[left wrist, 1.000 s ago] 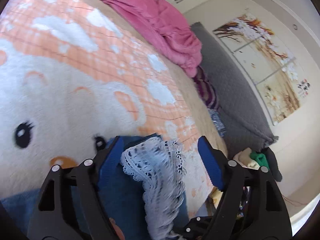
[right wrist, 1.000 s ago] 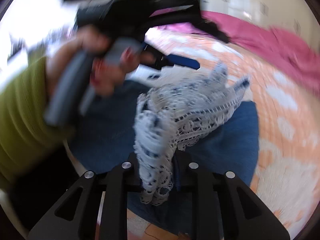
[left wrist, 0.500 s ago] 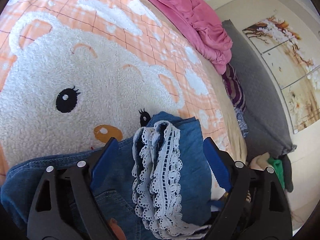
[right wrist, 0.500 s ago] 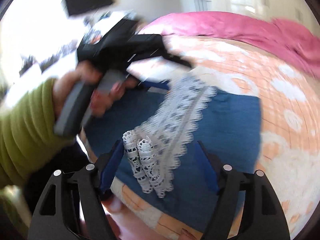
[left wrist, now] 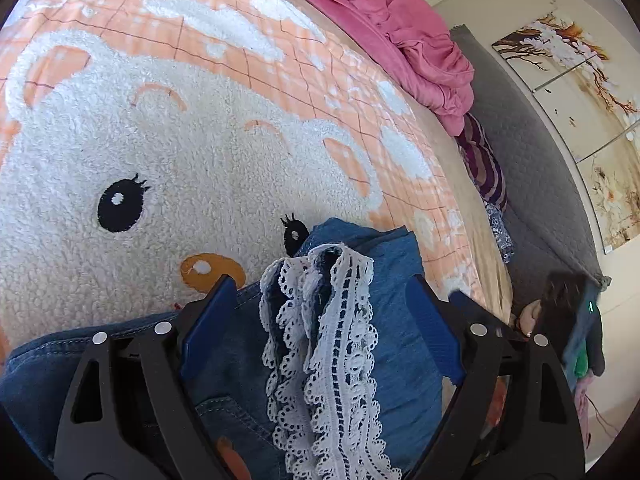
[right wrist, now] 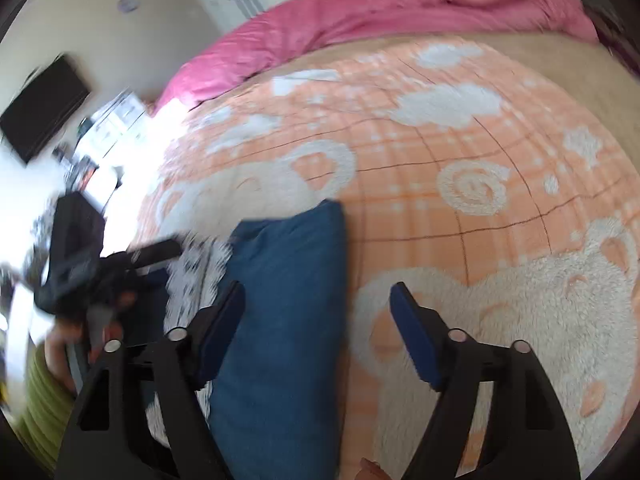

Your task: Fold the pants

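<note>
- Your bear-print blanket (left wrist: 168, 152) covers the bed, with the pink duvet (left wrist: 384, 20) bunched at its far edge.
- The folded pants (left wrist: 392, 336) lie on the blanket's near part, lace trim (left wrist: 340, 352) on top.
- Your left gripper (left wrist: 320, 316) is spread over the lace, pads clear.
- Your right gripper (right wrist: 318, 312) is closing slightly, seemingly gripping nothing; that view is blurred.

I count one pair of blue denim pants (left wrist: 400, 344) on the bed, with one white lace trim (left wrist: 340, 352) lying over it. Two claws are in play: my left claw (left wrist: 320, 312) and my right claw (right wrist: 318, 316), each with two blue pads. One orange bear blanket (left wrist: 200, 128) covers the bed, and the bear on it shows two black eyes and one orange nose. One pink quilt (left wrist: 400, 32) is bunched at the far edge. Three flower panels (left wrist: 580, 100) hang on the wall.
</note>
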Motion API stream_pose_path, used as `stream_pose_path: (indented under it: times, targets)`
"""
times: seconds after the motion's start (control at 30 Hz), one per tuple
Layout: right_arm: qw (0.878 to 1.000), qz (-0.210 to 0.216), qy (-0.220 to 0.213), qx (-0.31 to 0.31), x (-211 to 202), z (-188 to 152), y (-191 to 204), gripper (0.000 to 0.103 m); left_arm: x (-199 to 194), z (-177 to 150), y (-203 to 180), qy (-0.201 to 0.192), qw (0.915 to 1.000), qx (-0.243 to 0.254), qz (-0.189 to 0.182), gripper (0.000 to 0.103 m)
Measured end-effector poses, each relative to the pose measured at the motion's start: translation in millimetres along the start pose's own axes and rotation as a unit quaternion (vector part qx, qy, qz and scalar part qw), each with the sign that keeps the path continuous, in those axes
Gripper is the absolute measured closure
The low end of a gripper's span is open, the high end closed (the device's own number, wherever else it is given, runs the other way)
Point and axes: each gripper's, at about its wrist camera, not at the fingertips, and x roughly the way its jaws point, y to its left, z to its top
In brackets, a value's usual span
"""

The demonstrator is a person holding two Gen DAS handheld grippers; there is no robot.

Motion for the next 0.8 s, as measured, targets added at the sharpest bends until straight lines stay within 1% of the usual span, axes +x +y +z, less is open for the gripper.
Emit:
stream_pose_path:
  times: [0.1,0.13,0.23,0.3,0.33,0.37,0.4,0.43,0.5,0.6,0.67,0.73,0.8]
  targets:
    - [1.0,0.008,0.021,-0.011,26.8,21.4,1.2,0.043,1.6,0.9,2.4,0.002,0.9999,-0.005,-0.01,0.024]
    - [1.0,0.006,0.027,-0.01,33.9,23.3,-1.3,0.047,2.3,1.5,3.9,0.003,0.9999,-0.007,-0.012,0.024]
    - [0.999,0.019,0.042,0.004,54.3,20.0,-9.4,0.049,6.8,3.7,6.9,0.011,0.9997,-0.015,-0.015,0.024]
    - [0.998,0.023,0.048,0.017,62.9,15.9,-15.8,0.055,9.4,5.0,6.9,0.014,0.9998,-0.011,-0.009,0.026]
    - [0.998,0.036,0.046,0.027,63.8,15.9,-17.9,0.065,10.4,5.3,7.5,0.015,0.9998,-0.012,-0.005,0.037]
    - [0.997,0.055,0.046,0.032,63.5,17.2,-17.7,0.072,11.3,5.7,8.8,0.016,0.9997,-0.015,-0.005,0.058]
    - [0.995,0.077,0.045,0.036,62.2,17.7,-16.0,0.087,12.7,5.4,9.8,0.02,0.9996,-0.018,-0.006,0.069]
    - [0.995,0.084,0.043,0.034,60.1,18.2,-13.2,0.089,14.4,5.4,10.2,0.025,0.9994,-0.023,-0.006,0.086]
    - [0.996,0.081,0.026,0.015,51.1,17.9,-3.1,0.089,10.4,4.2,8.8,0.026,0.9995,-0.02,0.0,0.089]
    - [0.996,0.083,0.005,-0.007,44.1,19.6,10.8,0.09,-10.9,-1.5,0.6,0.007,1.0,-0.001,0.006,0.089]
    - [0.997,0.074,0.006,-0.033,46.1,18.6,21.1,0.089,-17.6,-5.5,-1.9,0.0,0.9992,0.02,0.034,0.089]
    - [0.997,0.037,0.016,-0.063,54.3,15.0,30.0,0.089,-13.6,-6.5,-0.3,0.004,0.9983,0.026,0.051,0.087]
    - [0.997,0.008,0.023,-0.079,63.6,10.9,32.2,0.088,-3.7,-6.1,4.6,0.011,0.9975,0.022,0.066,0.082]
